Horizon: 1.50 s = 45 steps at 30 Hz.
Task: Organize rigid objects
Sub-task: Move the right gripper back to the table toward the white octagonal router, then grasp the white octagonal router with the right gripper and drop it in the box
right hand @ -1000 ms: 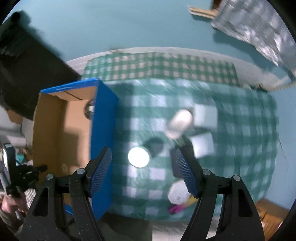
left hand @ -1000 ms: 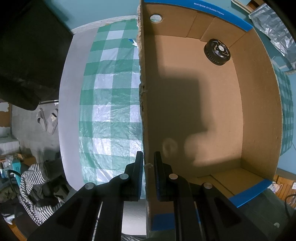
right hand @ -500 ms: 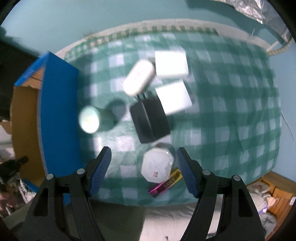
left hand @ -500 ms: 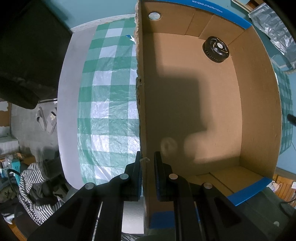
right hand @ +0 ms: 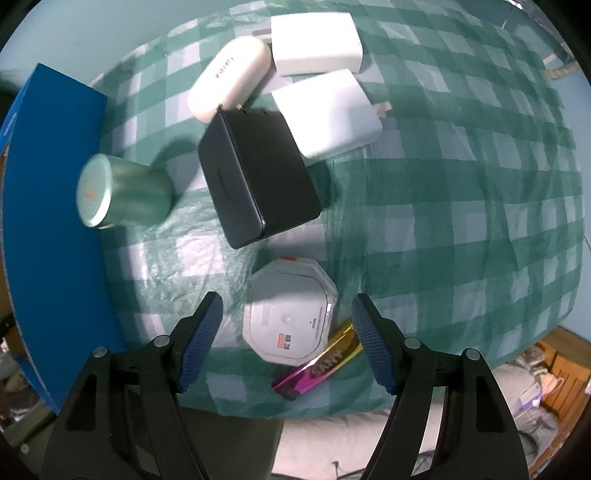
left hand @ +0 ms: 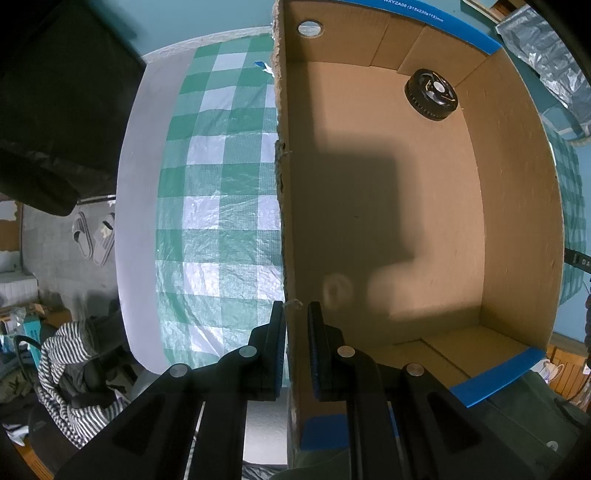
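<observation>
Left gripper (left hand: 296, 345) is clamped on the cardboard box (left hand: 517, 206) wall, probably to steady it; one black round part (left hand: 431, 94) sits inside at 1 o'clock. Right gripper (right hand: 287, 345) hangs wide open over the white octagonal case (right hand: 290, 314) on the worktop (right hand: 461, 206). At its 12 o'clock: two white chargers (right hand: 317, 42), one black box (right hand: 258, 173), one green can (right hand: 122, 192).

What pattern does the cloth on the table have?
Green and white checks on the tablecloth, clearest in the right wrist view.

Teal floor (left hand: 207, 18) fills the upper left; lower left, grey tiles (left hand: 51, 254) carry two slippers (left hand: 94, 236) beside striped cloth (left hand: 62, 365).
</observation>
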Each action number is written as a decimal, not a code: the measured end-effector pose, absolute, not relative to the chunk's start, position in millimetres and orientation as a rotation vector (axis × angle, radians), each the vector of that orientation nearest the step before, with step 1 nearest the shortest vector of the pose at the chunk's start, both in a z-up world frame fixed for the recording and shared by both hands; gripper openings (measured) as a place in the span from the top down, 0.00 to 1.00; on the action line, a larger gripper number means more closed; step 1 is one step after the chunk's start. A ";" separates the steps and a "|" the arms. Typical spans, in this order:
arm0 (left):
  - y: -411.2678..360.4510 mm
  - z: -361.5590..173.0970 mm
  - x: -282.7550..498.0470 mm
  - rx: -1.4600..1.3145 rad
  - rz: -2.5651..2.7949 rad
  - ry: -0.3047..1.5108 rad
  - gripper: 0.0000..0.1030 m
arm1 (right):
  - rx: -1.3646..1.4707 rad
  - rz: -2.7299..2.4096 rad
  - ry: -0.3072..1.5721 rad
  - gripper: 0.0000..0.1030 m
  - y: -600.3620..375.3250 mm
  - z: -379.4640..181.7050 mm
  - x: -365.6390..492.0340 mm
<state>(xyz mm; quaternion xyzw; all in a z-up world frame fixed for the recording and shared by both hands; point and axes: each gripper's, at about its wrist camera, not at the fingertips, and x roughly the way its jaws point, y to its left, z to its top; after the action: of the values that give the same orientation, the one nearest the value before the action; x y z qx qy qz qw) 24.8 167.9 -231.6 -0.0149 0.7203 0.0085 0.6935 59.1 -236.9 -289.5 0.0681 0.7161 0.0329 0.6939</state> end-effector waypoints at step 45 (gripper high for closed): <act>167.2 -229.5 27.6 -0.043 0.008 1.604 0.89 | 0.050 0.122 1.595 0.48 -185.5 -297.2 63.1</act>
<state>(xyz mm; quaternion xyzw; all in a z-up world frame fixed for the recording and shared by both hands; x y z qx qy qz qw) 27.6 167.2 -229.5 -0.0194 0.7187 0.0036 0.6950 63.1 -185.5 -297.2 0.0223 0.7151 0.0546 0.6965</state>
